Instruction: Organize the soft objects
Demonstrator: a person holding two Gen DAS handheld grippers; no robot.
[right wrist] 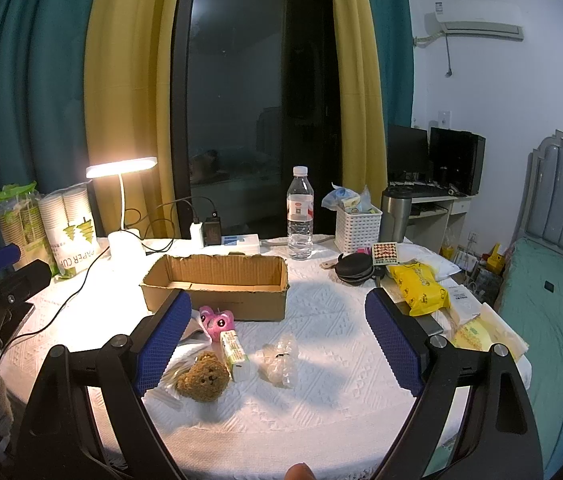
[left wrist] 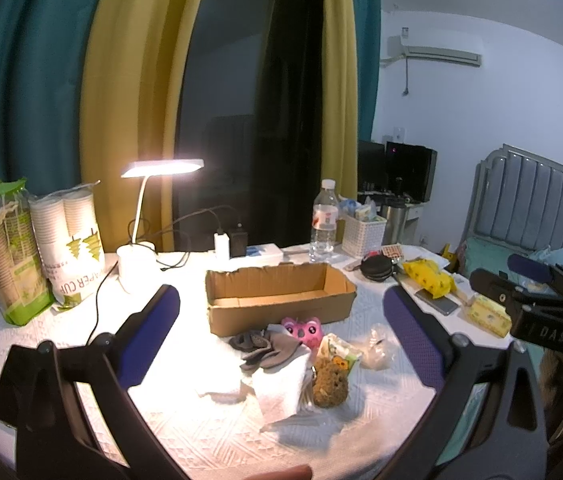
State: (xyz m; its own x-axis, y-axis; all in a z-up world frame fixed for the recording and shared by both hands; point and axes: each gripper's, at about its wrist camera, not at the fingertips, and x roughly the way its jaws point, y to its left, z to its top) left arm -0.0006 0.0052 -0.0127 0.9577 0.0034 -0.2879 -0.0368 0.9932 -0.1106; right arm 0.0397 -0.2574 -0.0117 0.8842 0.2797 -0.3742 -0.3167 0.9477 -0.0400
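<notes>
The soft objects were gathered in a small cluster near the front edge of the bench point(right wrist: 321, 412), just in front of the cardboard box point(right wrist: 217, 284). The left hand-held gripper point(left wrist: 281, 340) was held above them with its blue-padded fingers point(left wrist: 149, 336) spread wide and nothing between them; the right hand-held gripper point(right wrist: 277, 344) was likewise spread and empty. Framed between the left fingers were a brown plush bear point(left wrist: 329, 386), a pink plush toy point(left wrist: 303, 330) touching the box's front wall, a grey glove point(left wrist: 265, 350) and a white folded cloth point(left wrist: 277, 392), partly under the glove. A small green-and-white packet point(left wrist: 339, 354) lay against the bear, and a crumpled clear wrapper point(left wrist: 377, 348) was just beside it. The box stood open and nothing was seen inside it. Toward the back edge a lit desk lamp point(left wrist: 137, 256) and a water bottle point(left wrist: 324, 220) were placed; sleeves of paper cups point(left wrist: 69, 240) were stood at the left edge.
</notes>
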